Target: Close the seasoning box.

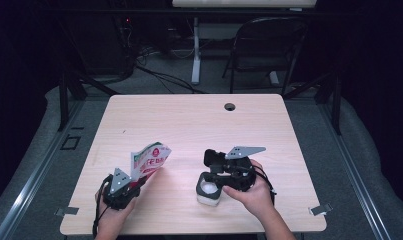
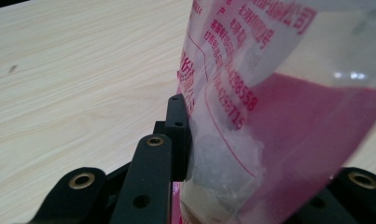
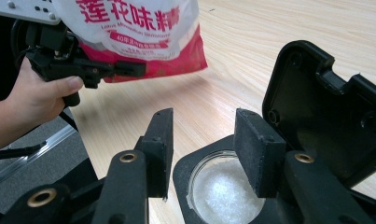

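— Left tongs [image 1: 139,181]?
— Pinched on the red-and-white pouch [image 1: 150,159], which is held tilted above the worktop [image 1: 189,120].
— Right tongs [image 3: 204,140]?
— Spread, nothing gripped; positioned over the open black-lidded container [image 1: 209,190] of white granules, resting on the worktop.

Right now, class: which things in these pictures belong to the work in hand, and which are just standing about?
In the job:
- bag, in the left gripper
- jar with white grains, lid open
- right gripper, at the jar

Standing about:
- chair
- floor cables
- table hole
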`<action>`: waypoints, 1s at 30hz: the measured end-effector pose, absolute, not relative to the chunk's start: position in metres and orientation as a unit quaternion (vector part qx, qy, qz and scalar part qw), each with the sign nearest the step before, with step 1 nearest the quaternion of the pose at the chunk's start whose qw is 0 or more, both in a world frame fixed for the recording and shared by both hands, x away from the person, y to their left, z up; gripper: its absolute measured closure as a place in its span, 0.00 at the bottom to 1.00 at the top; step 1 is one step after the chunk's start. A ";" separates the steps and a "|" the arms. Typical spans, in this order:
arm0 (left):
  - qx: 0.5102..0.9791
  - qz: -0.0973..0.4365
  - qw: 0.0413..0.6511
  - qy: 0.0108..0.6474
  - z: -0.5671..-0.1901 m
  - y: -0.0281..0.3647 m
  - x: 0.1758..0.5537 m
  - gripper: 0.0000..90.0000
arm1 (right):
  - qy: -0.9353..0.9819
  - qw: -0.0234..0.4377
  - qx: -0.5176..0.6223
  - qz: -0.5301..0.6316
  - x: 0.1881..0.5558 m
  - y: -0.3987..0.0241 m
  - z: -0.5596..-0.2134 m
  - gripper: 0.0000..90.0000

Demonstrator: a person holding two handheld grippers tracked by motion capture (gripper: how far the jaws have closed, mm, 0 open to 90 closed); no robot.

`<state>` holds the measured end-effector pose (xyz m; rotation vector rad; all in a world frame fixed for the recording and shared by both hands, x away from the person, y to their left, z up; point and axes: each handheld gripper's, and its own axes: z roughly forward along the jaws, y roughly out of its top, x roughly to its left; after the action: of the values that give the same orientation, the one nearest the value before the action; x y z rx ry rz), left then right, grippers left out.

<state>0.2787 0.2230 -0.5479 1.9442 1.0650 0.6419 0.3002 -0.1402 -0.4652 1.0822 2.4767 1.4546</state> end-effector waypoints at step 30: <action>0.715 0.320 0.332 0.526 -0.563 0.276 0.288 0.84 | 0.809 0.050 0.354 0.466 0.302 -0.141 -0.472 0.61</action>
<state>0.2878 0.2762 -0.5631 1.8685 1.3736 0.8365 0.3022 -0.1406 -0.4716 1.0793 2.4635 1.4189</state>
